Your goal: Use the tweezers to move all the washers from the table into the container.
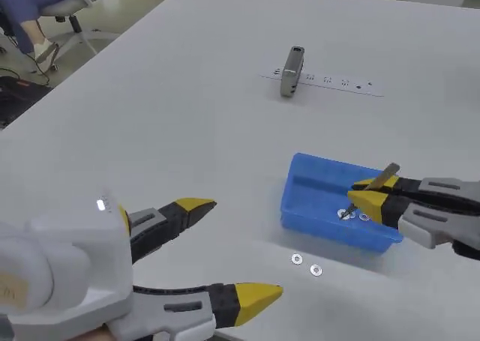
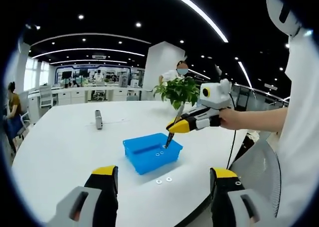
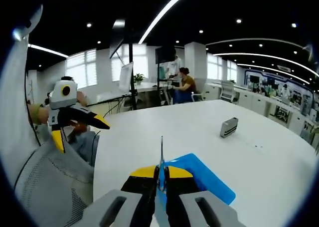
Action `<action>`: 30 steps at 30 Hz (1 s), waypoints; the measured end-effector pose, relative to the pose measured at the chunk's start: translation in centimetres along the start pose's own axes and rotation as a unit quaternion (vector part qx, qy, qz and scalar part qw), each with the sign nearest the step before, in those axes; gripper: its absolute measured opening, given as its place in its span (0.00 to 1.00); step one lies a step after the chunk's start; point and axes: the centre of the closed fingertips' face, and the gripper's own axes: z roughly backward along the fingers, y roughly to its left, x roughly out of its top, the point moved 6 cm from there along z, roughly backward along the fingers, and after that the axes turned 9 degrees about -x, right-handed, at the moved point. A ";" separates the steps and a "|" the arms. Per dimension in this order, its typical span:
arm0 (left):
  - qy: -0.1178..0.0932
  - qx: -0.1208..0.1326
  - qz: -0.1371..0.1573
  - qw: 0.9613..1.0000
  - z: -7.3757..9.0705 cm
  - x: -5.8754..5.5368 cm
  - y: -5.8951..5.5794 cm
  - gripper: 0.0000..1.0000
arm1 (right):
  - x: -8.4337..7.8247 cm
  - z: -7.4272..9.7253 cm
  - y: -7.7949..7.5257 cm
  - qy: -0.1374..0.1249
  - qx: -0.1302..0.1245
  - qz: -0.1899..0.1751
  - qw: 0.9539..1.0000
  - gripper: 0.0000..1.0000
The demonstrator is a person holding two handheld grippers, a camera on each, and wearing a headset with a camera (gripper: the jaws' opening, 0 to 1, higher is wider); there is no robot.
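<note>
Clamping the tweezers point(image 1: 383, 177) in the right gripper point(image 1: 367, 192), jaws together on them, tips down inside the blue container point(image 1: 313, 208) among a few washers point(image 1: 364, 216); hovering the left gripper point(image 1: 232, 247) over the white table point(image 1: 187, 116), jaws spread apart; spotting 2 more washers on the table just beside the container's near wall.

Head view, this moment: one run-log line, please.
right gripper: shut on tweezers, tips inside blue container | left gripper: open, empty | deposited washers: in container | loose washers: two on table
</note>
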 end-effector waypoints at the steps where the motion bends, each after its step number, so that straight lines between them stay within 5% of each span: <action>1: 0.003 0.003 -0.003 1.000 0.0 0.0 0.0 0.80 | 0.0 -0.4 -0.6 0.000 -0.011 -0.015 1.000 0.02; 7: 0.006 0.017 -0.013 1.000 0.3 0.0 0.2 0.90 | -1.0 -2.6 -2.6 0.030 -0.037 -0.036 0.998 0.02; 16: -0.004 0.032 -0.016 0.999 0.6 0.2 0.5 0.99 | -3.2 -4.9 -3.5 0.080 -0.038 -0.037 0.995 0.02; 30: 0.003 0.035 -0.011 0.999 0.8 -0.1 0.7 0.99 | -4.7 -5.6 -3.2 0.096 -0.035 -0.038 0.994 0.02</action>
